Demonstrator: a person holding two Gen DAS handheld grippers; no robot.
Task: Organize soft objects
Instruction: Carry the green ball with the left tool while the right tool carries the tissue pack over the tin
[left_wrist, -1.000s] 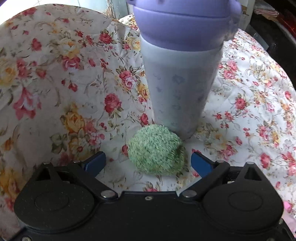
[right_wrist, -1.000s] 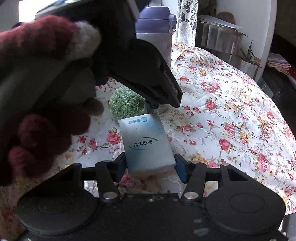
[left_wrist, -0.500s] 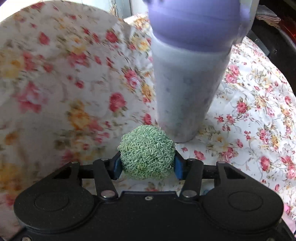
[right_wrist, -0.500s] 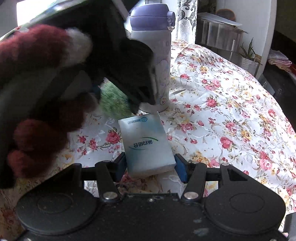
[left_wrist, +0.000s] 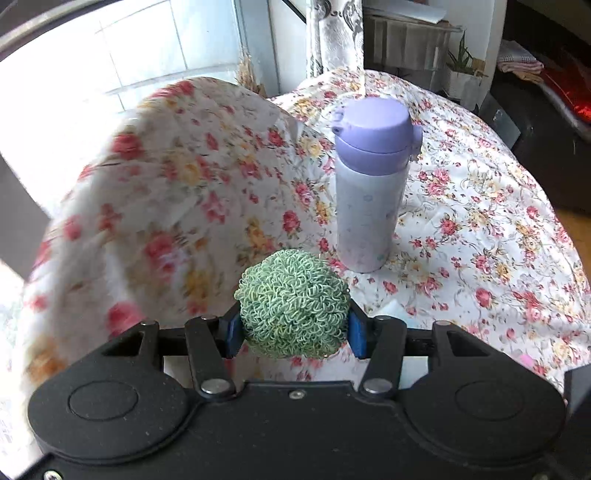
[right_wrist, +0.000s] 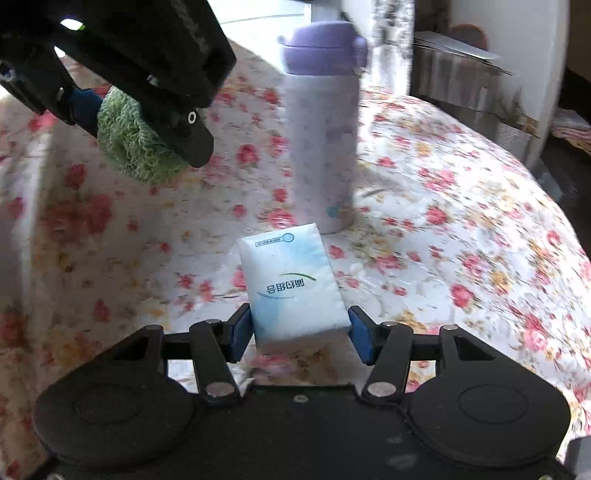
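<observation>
Clamped between the blue pads of the left gripper (left_wrist: 293, 328), the green scrubber ball (left_wrist: 293, 304) is held clear above the flowered surface (left_wrist: 480, 258), while a white tissue pack (right_wrist: 293, 286) is pinched in the right gripper (right_wrist: 299, 332) just in front of the purple-lidded bottle (right_wrist: 321, 125) (a hard thing, presumably to be left). The carrying step is judged to be in hand. A gathering spot for both soft things, not shown in either view, is called for next.

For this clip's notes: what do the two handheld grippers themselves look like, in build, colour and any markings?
Both the left gripper and the right gripper look alike: a matte black speckled body with two round raised discs, black linkage bars joined by silver rivets, and blue pads lining the jaws. Seen from the right wrist view, the left gripper's housing is boxy black with a small green light. No sleeve shows.
</observation>
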